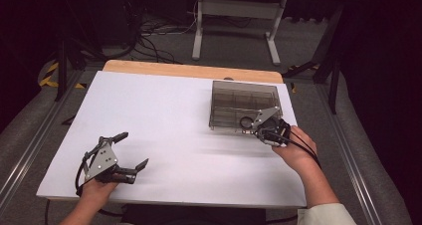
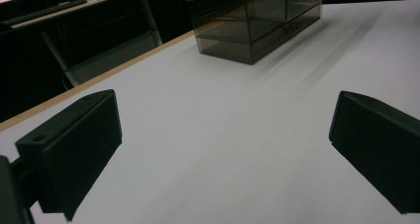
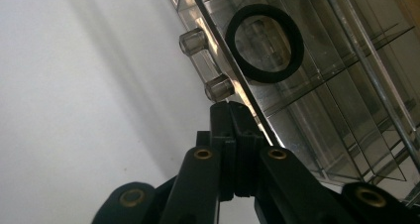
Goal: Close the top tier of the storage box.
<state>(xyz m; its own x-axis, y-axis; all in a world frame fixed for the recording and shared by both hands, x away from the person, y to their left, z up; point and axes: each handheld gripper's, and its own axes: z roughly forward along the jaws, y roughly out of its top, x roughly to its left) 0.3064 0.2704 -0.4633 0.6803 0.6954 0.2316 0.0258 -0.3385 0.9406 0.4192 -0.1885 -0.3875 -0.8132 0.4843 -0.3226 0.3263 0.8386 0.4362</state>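
A smoked clear box (image 1: 244, 103) with divided compartments stands at the back right of the white table (image 1: 164, 115). A black ring (image 1: 246, 121) lies in its front part, which is drawn toward me. In the right gripper view the ring (image 3: 264, 43) lies flat behind the clear front wall (image 3: 237, 80), which carries two clear knobs (image 3: 219, 88). My right gripper (image 3: 233, 110) is shut, its tips right against that front wall beside the nearer knob; I cannot tell whether they pinch anything. It sits at the box's front edge (image 1: 253, 130). My left gripper (image 1: 133, 149) rests open at the front left, nothing between its jaws (image 2: 223, 149).
A bare wooden strip (image 1: 189, 69) shows along the table's far edge. Beyond it stand a white desk frame (image 1: 234, 16) and floor cables (image 1: 149, 36). Metal rails (image 1: 348, 155) run along both sides. The left gripper view shows the box (image 2: 257, 26) far ahead.
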